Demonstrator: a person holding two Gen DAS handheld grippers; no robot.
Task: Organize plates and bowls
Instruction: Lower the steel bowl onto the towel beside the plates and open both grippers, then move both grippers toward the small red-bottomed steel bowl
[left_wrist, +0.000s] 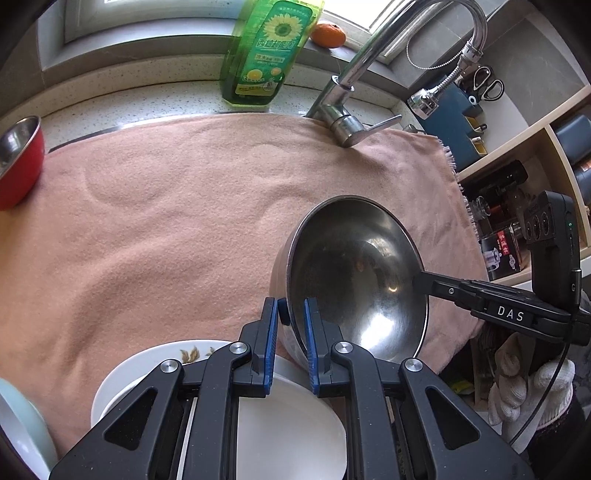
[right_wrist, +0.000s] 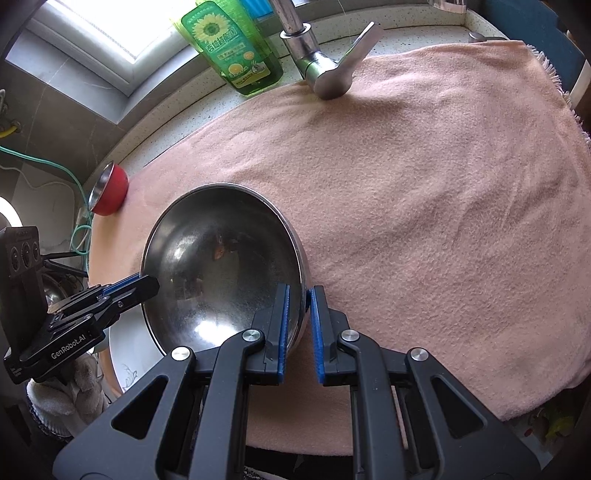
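Steel bowl (left_wrist: 354, 273): it is the big shiny one, tipped up on its side over the towel (left_wrist: 177, 221). You hold it with both tools at once. Its open side faces you.
Left gripper (left_wrist: 291, 314): your two blue pads are close together, one on each side of the steel bowl's rim. One pad is inside the bowl and one is outside. The gripper is pinching the rim.
Right gripper (right_wrist: 300, 306): it does the same on the other side of the steel bowl. One pad is inside the rim and one is outside, with only the thin rim between them.
White plate (left_wrist: 147, 369): it sits just under the low edge of the steel bowl, near you. It has a small brown leaf picture on it. Another white dish (left_wrist: 291, 428) lies on top of it.
Red bowl (left_wrist: 18, 162): it is far from the steel bowl, at the left edge of the towel. It is tipped, and it is shiny inside.
Pale blue dish (left_wrist: 22, 424): you can see only a bit of it, left of the white plate.
Towel: it is pink and it lies under the steel bowl and spreads out all around it.
Tap (left_wrist: 347, 125): it stands behind the steel bowl, at the far edge of the towel.
Soap bottle (left_wrist: 262, 51): it is green with a sunflower on it, left of the tap.
Orange (left_wrist: 328, 35): it sits on the window ledge behind the soap bottle.
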